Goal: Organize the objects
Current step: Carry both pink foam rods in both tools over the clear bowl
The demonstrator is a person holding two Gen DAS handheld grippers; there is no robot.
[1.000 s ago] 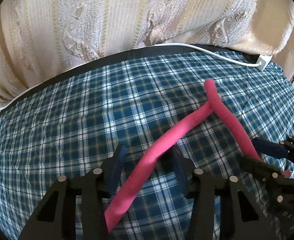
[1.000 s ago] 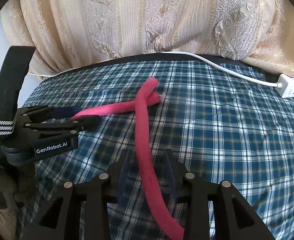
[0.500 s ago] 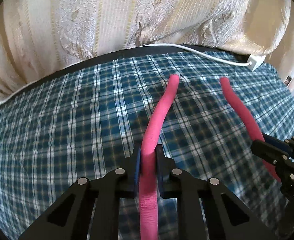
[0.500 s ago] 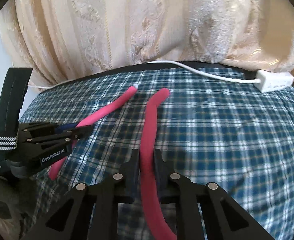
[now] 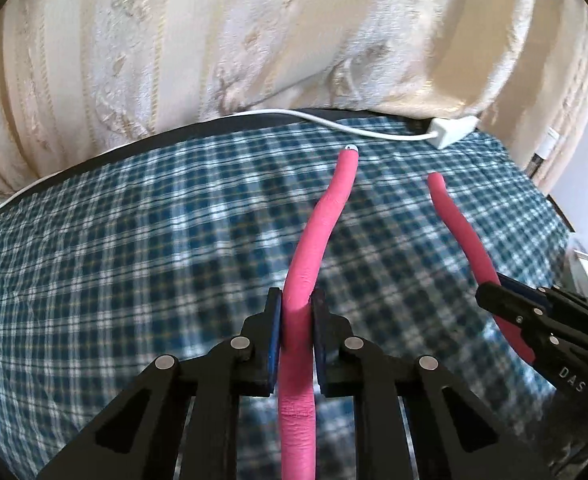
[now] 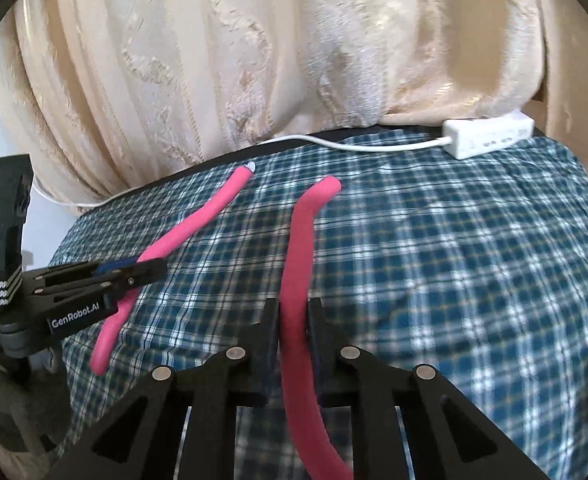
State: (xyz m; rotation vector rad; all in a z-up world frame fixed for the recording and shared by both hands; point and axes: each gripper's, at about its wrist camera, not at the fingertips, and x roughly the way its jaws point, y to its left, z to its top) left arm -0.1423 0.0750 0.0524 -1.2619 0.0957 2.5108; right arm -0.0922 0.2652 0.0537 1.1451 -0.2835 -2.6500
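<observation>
Two pink rods [image 5: 318, 236] [image 6: 300, 252] gripped — apart; cloth edge [image 6: 198, 166] near.

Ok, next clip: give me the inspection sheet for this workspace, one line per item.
Surface: blue plaid cloth, wrinkled, over a dark-edged top.
Job's things: two pink foam rods, apart, not crossing: left rod, right rod.
Clutter: nothing seen.
Grippers: left gripper shut on the left rod; right gripper shut on the right rod.
Cables: white cord along the far edge, ending at a white power strip.
Surroundings: cream patterned curtain behind the surface.
</observation>
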